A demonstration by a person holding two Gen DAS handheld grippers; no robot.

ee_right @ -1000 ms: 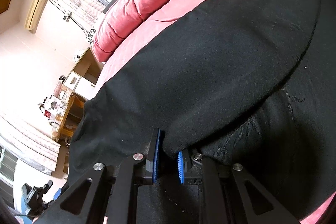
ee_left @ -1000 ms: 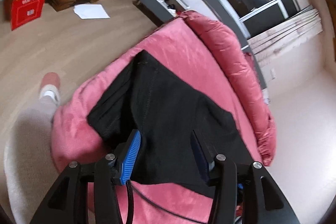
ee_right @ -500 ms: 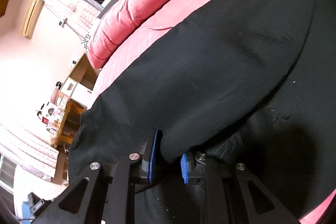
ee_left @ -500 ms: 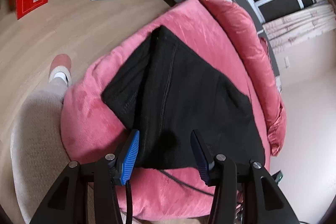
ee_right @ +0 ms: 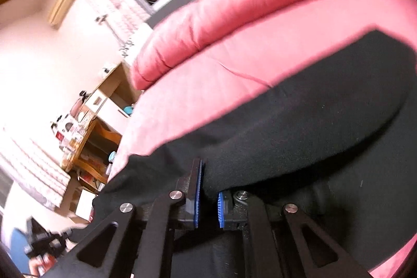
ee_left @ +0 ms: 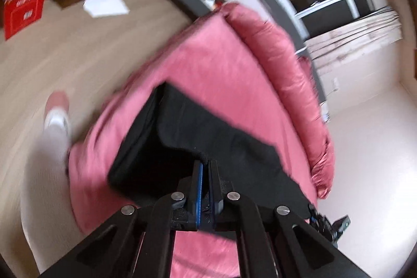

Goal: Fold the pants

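Black pants [ee_left: 208, 137] on a pink bed [ee_left: 219, 64], both grippers clamped on the cloth.
The pants' long axis runs from 10 to 4 o'clock in the left view; left gripper [ee_left: 206, 163] and right gripper [ee_right: 207, 181] have jaws pinched on a fold (motion blur hides the seams). A foot [ee_left: 56, 116] stands at 9 o'clock.

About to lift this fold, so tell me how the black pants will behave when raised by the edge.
Likely floppy: the black pants already drape in soft folds over the pink bedding where the left gripper and right gripper pinch them. Probably light, and the unheld part should sag and trail.
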